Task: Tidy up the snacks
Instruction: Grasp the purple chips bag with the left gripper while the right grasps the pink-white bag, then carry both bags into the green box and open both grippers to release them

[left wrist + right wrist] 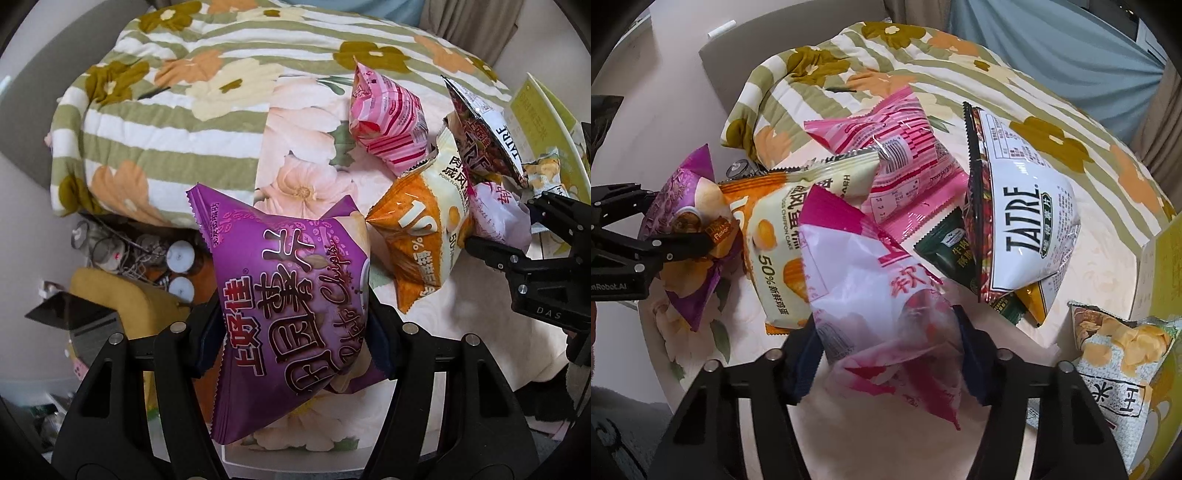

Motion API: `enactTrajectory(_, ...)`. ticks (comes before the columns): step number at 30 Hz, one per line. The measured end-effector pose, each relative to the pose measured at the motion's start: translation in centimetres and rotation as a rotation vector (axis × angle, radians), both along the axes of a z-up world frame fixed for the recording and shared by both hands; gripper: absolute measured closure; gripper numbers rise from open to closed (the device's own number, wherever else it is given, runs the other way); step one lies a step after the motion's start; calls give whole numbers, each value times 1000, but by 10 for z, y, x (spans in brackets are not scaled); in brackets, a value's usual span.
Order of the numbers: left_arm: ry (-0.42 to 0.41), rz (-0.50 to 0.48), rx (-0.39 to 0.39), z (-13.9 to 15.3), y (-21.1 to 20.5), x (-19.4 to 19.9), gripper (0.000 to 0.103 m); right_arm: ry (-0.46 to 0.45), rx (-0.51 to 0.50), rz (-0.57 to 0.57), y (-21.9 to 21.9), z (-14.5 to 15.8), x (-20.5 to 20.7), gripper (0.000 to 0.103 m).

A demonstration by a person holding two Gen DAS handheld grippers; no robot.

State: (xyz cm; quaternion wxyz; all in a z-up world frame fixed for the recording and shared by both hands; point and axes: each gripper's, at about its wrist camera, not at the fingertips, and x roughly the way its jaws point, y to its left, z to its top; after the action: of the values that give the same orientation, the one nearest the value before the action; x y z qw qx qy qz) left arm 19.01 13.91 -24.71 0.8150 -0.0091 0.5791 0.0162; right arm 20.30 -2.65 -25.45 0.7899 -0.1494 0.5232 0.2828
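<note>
While both grippers pinch a packet each, sorting has barely begun. The left gripper has its jaws clamped on the purple chip bag; the right gripper grips the pale pink bag. The orange cake packet, striped pink bag and TATRE bag lie heaped on the bed, unsorted.

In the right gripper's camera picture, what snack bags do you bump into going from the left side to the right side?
Purple chip bag → orange and cream cake bag → white and pink bag in the right hand-held gripper → white TATRE bag → corn snack bag.
</note>
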Motion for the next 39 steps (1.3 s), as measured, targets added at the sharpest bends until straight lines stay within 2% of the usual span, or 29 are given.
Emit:
enactTrajectory(6,-25,3,-9,10,4,-6,41,-6,27,-34,-3,7,-7,61)
enactTrajectory(14,-63,4,-23,32,11,-17,41,-20,61,-100,-10,26,-20,62)
enactTrajectory(23,-170,8,-26,84,20,-37,41,-58,112,-219,-22,64,-41,62)
enactTrajectory(28,-246,-24,-39,117,16,-39,41,-71,164,-307,-31,92,-52,62)
enactTrajectory(34,-296,-102,-101,143,-5,-28,41,-108,207,-461,-53,131,-63,62)
enactTrajectory(39,-322,-168,-141,159,-47,-13,41,-152,213,-549,-87,157,-74,62)
